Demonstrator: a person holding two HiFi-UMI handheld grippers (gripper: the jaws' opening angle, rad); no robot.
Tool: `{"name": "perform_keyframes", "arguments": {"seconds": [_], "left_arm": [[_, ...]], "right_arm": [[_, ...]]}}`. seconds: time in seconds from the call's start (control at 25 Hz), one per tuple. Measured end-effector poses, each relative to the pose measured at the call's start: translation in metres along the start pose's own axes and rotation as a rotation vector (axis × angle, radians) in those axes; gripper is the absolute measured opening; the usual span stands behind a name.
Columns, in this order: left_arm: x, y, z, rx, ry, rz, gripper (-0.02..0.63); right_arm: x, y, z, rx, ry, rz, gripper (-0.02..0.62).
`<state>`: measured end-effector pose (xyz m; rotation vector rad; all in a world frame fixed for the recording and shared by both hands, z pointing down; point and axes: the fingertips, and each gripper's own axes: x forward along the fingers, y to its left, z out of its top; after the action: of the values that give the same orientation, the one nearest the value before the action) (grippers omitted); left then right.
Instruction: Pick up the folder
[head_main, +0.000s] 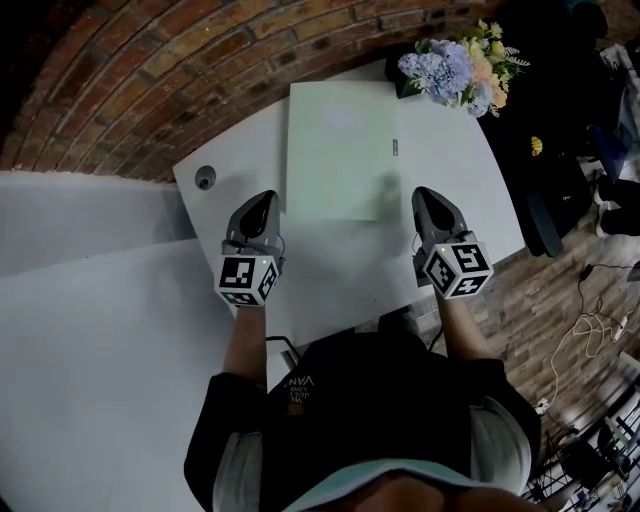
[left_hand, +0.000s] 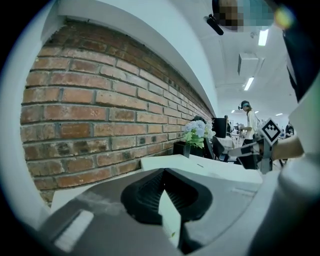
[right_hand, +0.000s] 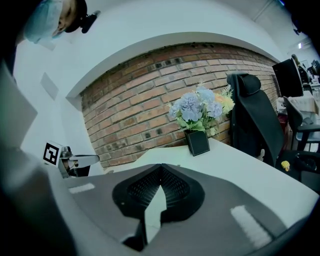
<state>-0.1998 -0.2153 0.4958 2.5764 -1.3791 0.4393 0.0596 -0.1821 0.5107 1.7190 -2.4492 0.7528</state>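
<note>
The pale green folder (head_main: 340, 150) lies flat on the white table (head_main: 330, 270), its long side running away from me. My left gripper (head_main: 266, 198) hovers just off the folder's near left corner, shut and empty. My right gripper (head_main: 423, 193) sits just off the near right corner, also shut with nothing in it. In the left gripper view the closed jaws (left_hand: 164, 173) point along the folder's edge (left_hand: 210, 169). The right gripper (right_hand: 161, 168) looks over bare table toward the wall; the folder is hidden there.
A black vase of blue and peach flowers (head_main: 455, 68) stands at the table's far right corner. A round cable hole (head_main: 205, 178) is at the left edge. The brick wall (head_main: 200, 70) lies behind, and a black office chair (right_hand: 255, 120) stands to the right.
</note>
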Motion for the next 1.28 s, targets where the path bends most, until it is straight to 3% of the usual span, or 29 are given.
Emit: {"name": "perform_keyframes", "arguments": {"seconds": [0.44,0.72,1.0,1.28], "left_arm": [[0.021,0.009,-0.025,-0.089,0.042,-0.033,0.001],[0.029,0.014,-0.039,-0.151,0.073,-0.046,0.075],[0.037,0.014,-0.05,-0.198,0.095,-0.064,0.193],[0.048,0.011,-0.062,-0.261,0.142,-0.097,0.299]], "right_arm": [[0.019,-0.01,-0.022,0.023,0.056,-0.016,-0.002],[0.029,-0.015,-0.031,0.036,0.08,-0.028,0.005],[0.036,-0.018,-0.038,0.057,0.101,-0.027,0.083],[0.047,-0.021,-0.046,0.127,0.138,-0.021,0.223]]}}
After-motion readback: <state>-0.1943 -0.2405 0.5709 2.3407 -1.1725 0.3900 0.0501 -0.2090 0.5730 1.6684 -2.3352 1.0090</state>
